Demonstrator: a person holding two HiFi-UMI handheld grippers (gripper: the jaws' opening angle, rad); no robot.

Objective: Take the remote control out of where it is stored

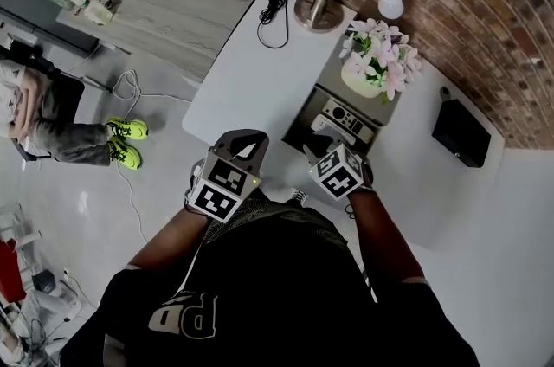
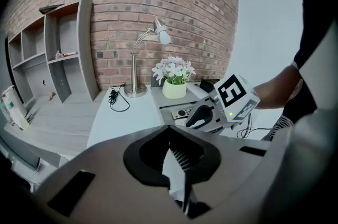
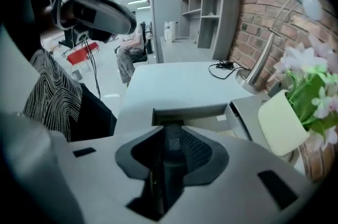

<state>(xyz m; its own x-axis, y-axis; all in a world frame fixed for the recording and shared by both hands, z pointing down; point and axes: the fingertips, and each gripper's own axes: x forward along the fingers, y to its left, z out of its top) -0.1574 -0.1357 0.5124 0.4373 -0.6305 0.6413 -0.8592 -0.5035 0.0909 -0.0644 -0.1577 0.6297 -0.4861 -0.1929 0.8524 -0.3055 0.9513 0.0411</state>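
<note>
Head view looks down on a white table [image 1: 247, 88] with an open drawer [image 1: 301, 125]. The remote control [image 1: 346, 119] lies inside this drawer, and a flower pot [image 1: 362, 80] stands just behind it. The right gripper [image 1: 315, 151] hangs over the near edge of the drawer, its jaws a little apart with nothing between them. The left gripper [image 1: 243, 142] is beside it over the table, jaws pressed together and empty.

Wall [image 1: 485, 2] is rough red brick; lamp [image 1: 322, 0] is brushed metal with a dull sheen. Table [image 1: 251, 88] is smooth, matt, pale grey. Flower pot [image 1: 357, 81] is smooth cream, slightly glossy; remote control [image 1: 346, 118] looks like light plastic.
</note>
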